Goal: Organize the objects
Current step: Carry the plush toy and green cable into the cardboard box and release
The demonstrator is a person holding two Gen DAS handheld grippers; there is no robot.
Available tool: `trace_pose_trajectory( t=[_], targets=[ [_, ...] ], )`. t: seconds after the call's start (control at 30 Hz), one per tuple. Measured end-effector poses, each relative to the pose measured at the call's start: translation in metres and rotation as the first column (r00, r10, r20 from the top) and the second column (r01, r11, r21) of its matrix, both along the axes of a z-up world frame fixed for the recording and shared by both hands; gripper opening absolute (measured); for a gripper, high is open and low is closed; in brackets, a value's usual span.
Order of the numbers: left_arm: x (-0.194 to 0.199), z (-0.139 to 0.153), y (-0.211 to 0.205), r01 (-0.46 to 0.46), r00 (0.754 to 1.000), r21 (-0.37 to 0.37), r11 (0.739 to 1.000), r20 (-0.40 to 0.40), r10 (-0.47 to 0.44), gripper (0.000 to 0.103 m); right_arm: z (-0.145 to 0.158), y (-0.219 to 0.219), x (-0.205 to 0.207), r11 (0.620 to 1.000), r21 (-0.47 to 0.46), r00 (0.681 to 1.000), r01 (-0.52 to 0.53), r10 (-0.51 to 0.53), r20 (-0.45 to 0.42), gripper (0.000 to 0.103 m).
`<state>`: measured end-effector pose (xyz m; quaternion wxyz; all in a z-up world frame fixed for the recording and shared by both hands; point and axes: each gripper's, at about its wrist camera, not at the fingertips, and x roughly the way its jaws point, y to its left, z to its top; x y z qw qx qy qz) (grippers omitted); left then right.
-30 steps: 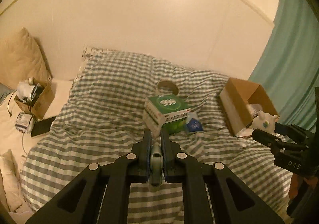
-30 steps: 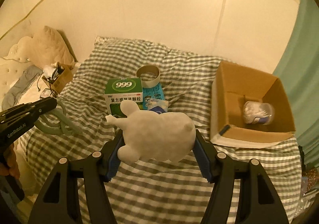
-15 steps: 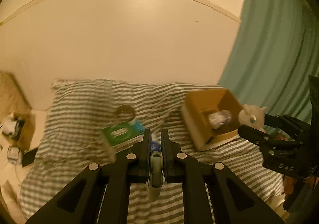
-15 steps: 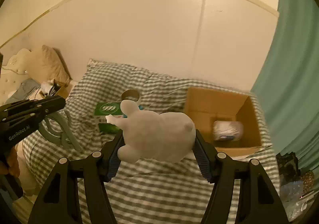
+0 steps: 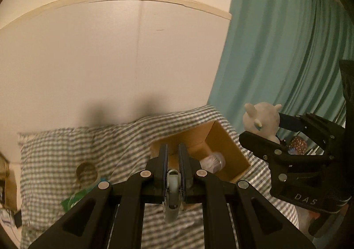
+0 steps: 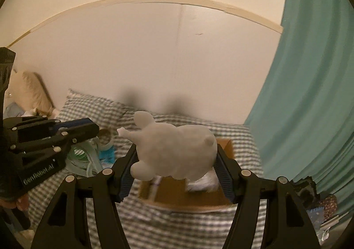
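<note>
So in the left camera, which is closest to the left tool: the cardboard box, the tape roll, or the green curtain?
From the left tool:
1. Cardboard box, just past the tips, slightly right.
2. Tape roll, on the checked blanket, off to the left.
3. Green curtain, far right, behind the bed.

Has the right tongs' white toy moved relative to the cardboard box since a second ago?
Yes. The toy has been carried rightward: it now hangs over the box, which earlier lay off to its right.
</note>
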<state>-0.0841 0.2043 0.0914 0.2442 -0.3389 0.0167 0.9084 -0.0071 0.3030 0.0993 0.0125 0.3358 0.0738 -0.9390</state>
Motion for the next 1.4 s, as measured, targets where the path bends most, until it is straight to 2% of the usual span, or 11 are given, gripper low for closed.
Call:
trace_pose_trajectory(
  t=[0.13,0.3,0.6,0.77,0.93,0.97,1.0,1.07,1.13,1.27,1.4],
  targets=[
    [-0.021,-0.013,0.034,0.028,0.999,-0.007,1.000,0.015,-0.028,0.009,-0.006,0.023,-0.020,1.000,0.008,1.000,0.029,-0.029,0.009,0.064],
    [-0.036,-0.042,0.065,0.061,0.997,-0.027,0.998,0.042,-0.060,0.009,-0.033,0.051,-0.047,0.998,-0.010,0.996,0.065,-0.064,0.060,0.064],
    [-0.060,-0.101,0.080,0.049,0.991,-0.078,0.996,0.126,-0.039,0.010,-0.096,0.082,-0.078,0.992,-0.035,0.977,0.120,-0.112,0.181,0.064],
    [-0.063,-0.113,0.084,0.046,0.988,-0.093,0.995,0.152,-0.032,0.010,-0.118,0.091,-0.083,0.985,-0.067,0.965,0.156,-0.138,0.222,0.064],
    [-0.064,-0.110,0.082,0.038,0.988,-0.105,0.994,0.152,-0.022,0.013,-0.121,0.088,-0.081,0.985,-0.066,0.966,0.163,-0.145,0.216,0.065],
    [-0.064,-0.109,0.081,0.039,0.988,-0.111,0.993,0.155,-0.022,0.014,-0.120,0.087,-0.082,0.984,-0.068,0.967,0.165,-0.148,0.209,0.069],
    [-0.062,-0.107,0.079,0.038,0.988,-0.120,0.992,0.154,-0.019,0.020,-0.120,0.087,-0.083,0.983,-0.070,0.968,0.168,-0.151,0.203,0.073],
    [-0.060,-0.102,0.073,0.029,0.989,-0.127,0.992,0.146,-0.010,0.034,-0.111,0.090,-0.080,0.982,-0.074,0.969,0.174,-0.158,0.189,0.074],
    [-0.055,-0.093,0.064,0.007,0.992,-0.126,0.992,0.124,0.009,0.055,-0.103,0.090,-0.077,0.981,-0.076,0.972,0.176,-0.161,0.171,0.075],
    [-0.047,-0.077,0.041,-0.043,0.993,-0.117,0.992,0.102,0.055,0.064,-0.077,0.087,-0.060,0.980,-0.069,0.977,0.186,-0.177,0.114,0.079],
    [-0.034,-0.056,0.012,-0.097,0.993,-0.109,0.989,0.062,0.104,0.078,-0.055,0.080,-0.038,0.978,-0.076,0.979,0.193,-0.187,0.076,0.082]
  ],
)
